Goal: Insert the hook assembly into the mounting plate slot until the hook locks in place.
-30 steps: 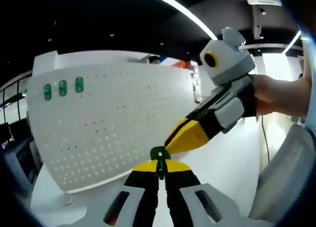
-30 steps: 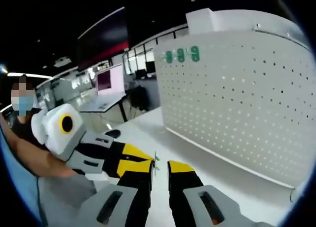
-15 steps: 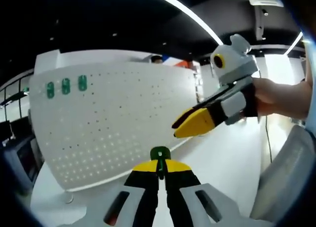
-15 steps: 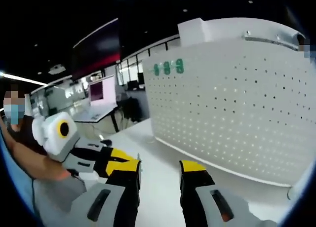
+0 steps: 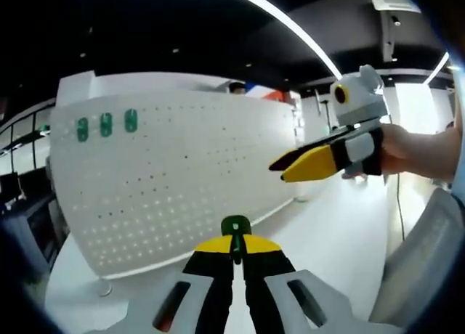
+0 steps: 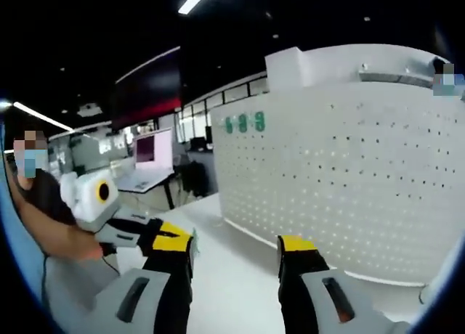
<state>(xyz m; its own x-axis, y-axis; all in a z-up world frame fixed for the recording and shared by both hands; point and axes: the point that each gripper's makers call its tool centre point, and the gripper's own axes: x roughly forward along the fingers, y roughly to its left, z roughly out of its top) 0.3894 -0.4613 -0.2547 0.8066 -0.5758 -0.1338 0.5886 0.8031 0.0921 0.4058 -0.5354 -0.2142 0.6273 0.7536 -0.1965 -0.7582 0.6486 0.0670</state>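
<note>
Left gripper (image 5: 234, 248) at bottom centre, jaws closed on small green hook assembly (image 5: 235, 227) poking up between the yellow tips. Right gripper (image 6: 236, 248) at bottom centre, jaws spread, nothing between. Beyond on white table (image 5: 341, 232): white perforated mounting plate (image 5: 182, 181) upright at centre-left, three green hooks (image 5: 106, 125) upper left.

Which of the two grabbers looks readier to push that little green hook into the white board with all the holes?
The left gripper: its jaws are shut on the green hook and face the pegboard. The right gripper is open with nothing between its jaws.
</note>
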